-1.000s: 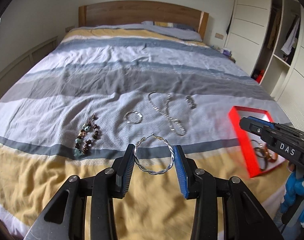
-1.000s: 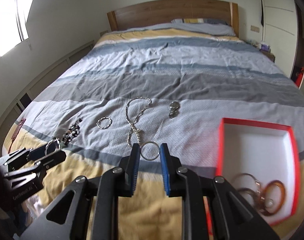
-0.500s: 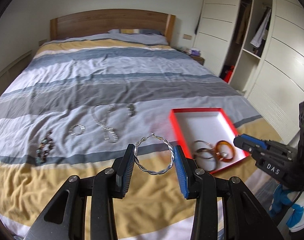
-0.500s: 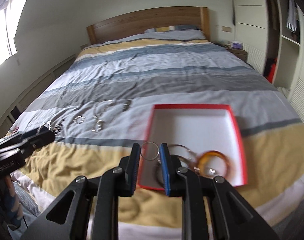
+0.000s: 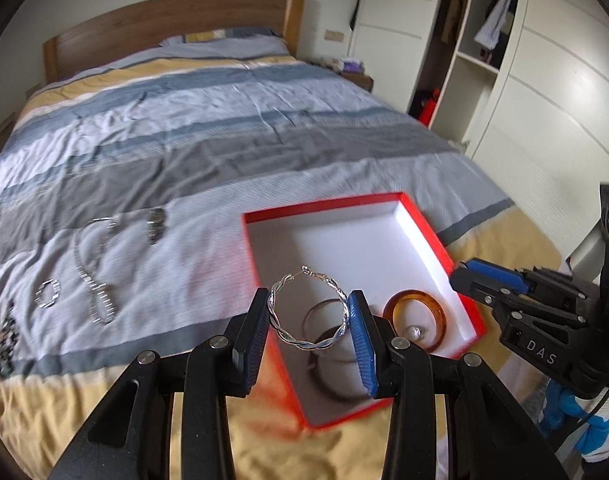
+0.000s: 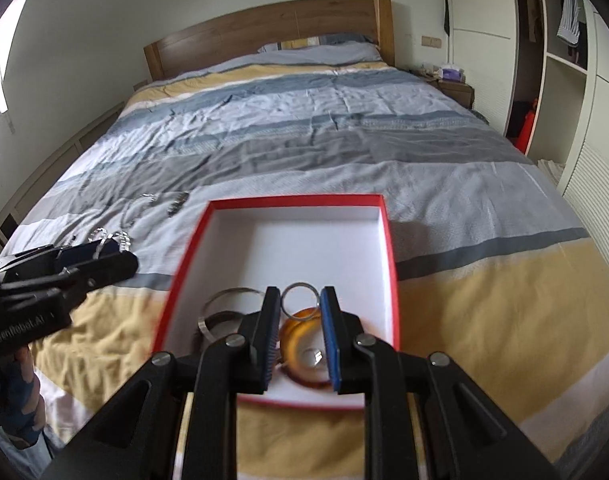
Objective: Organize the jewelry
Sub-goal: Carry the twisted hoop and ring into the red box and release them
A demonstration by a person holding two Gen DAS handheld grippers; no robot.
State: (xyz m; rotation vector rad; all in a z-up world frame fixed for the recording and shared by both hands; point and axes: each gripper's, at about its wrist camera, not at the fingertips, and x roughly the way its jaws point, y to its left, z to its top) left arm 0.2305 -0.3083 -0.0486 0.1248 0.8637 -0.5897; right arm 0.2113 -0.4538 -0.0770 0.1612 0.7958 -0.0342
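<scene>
You are looking at a bed [image 5: 208, 128] wearing a striped blue, grey and yellow duvet, its wooden headboard [image 6: 272, 36] standing against the pale wall. A pillow [image 5: 224, 42] is lying below it, and clothes are hanging in the open wardrobe [image 5: 480, 40].

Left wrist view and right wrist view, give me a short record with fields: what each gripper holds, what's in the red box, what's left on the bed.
left gripper: shut on twisted silver hoop
right gripper: shut on plain silver ring
red box: amber bangle, thin metal bangles
bedspread: silver chain, small silver hoop, watch, beaded pieces at left edge
</scene>
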